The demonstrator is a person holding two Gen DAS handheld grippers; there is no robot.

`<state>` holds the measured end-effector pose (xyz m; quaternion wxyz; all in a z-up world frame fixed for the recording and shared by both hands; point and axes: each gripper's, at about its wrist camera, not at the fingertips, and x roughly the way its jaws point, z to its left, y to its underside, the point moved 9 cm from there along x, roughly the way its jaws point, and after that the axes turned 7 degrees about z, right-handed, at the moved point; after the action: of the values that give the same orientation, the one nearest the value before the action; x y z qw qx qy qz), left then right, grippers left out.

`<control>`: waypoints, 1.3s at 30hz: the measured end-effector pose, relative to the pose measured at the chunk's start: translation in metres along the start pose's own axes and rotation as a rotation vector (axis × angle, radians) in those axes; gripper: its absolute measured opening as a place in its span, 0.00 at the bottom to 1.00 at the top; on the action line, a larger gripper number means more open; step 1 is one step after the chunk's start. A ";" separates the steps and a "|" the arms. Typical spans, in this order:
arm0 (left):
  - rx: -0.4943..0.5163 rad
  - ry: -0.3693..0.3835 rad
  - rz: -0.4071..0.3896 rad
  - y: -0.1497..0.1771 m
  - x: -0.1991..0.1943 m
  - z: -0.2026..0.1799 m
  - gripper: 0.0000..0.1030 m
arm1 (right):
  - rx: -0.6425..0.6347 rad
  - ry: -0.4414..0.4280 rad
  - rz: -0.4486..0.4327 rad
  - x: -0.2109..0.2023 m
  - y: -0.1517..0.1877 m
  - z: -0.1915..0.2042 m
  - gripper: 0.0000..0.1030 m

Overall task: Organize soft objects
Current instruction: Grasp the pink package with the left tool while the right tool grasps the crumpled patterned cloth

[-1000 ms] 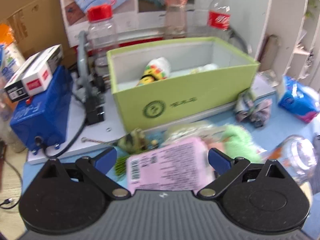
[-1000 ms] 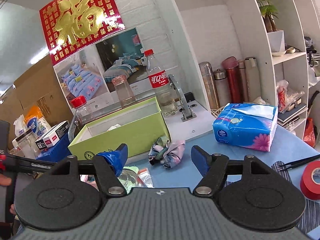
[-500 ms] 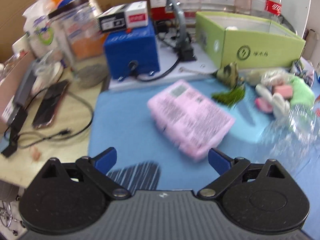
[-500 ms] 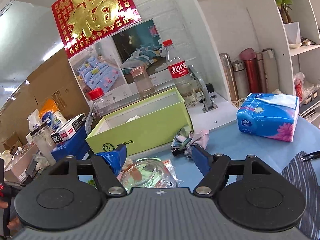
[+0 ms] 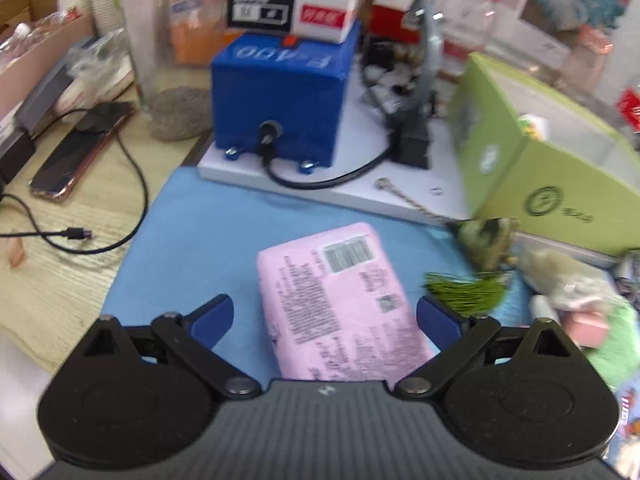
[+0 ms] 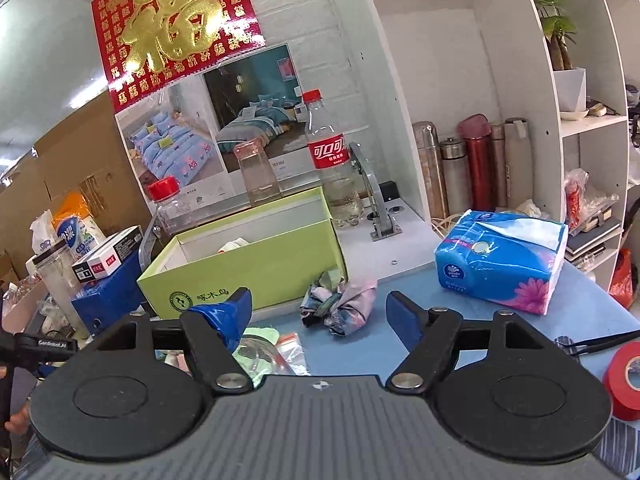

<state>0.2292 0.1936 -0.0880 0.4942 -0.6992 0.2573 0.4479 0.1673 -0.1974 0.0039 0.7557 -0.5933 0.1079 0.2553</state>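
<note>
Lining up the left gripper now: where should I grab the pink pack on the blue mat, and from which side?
Take the pink pack across its short width, near the end closest to the left gripper, coming straight ahead and down. It lies flat with its long axis running away from the open jaws, which already straddle that end. It looks soft, so close gently.

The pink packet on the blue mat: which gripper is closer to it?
Left. The left gripper straddles the pink packet, fingers open. The right gripper faces the green box.
</note>
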 end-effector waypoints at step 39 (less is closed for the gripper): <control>0.123 0.098 0.010 0.023 0.004 0.005 0.95 | -0.349 -0.111 0.297 0.069 0.006 -0.026 0.63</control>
<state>0.2111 0.1895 -0.1024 0.5208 -0.6875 0.3115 0.3988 0.2259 -0.2034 -0.0400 0.6006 -0.6777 0.1066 0.4105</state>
